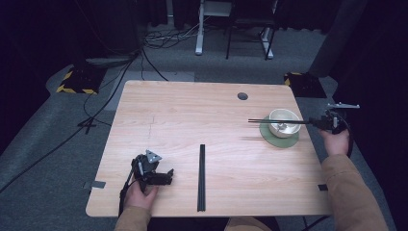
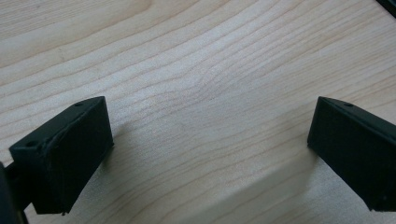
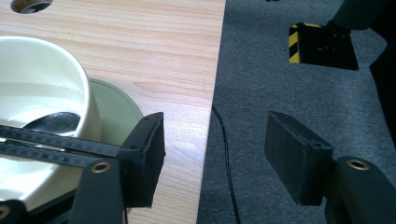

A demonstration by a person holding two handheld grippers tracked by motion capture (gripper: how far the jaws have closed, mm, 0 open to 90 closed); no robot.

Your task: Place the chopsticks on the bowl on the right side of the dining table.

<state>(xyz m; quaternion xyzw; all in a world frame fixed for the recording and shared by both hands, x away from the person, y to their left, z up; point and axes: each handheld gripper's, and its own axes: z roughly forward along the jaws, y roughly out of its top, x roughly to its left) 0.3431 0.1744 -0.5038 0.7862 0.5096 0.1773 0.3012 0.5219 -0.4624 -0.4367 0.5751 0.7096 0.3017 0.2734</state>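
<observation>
Nearby, a spare chopstick pair (image 1: 201,178) flat on the table (image 1: 192,110).

No legible text or labels anywhere

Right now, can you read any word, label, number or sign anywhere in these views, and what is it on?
No readable text anywhere.
Bowl, green saucer and black chopsticks: unmarked.
Floor base: yellow and black hazard stripes only, no words.
Table: bare wood grain, no label.
</observation>
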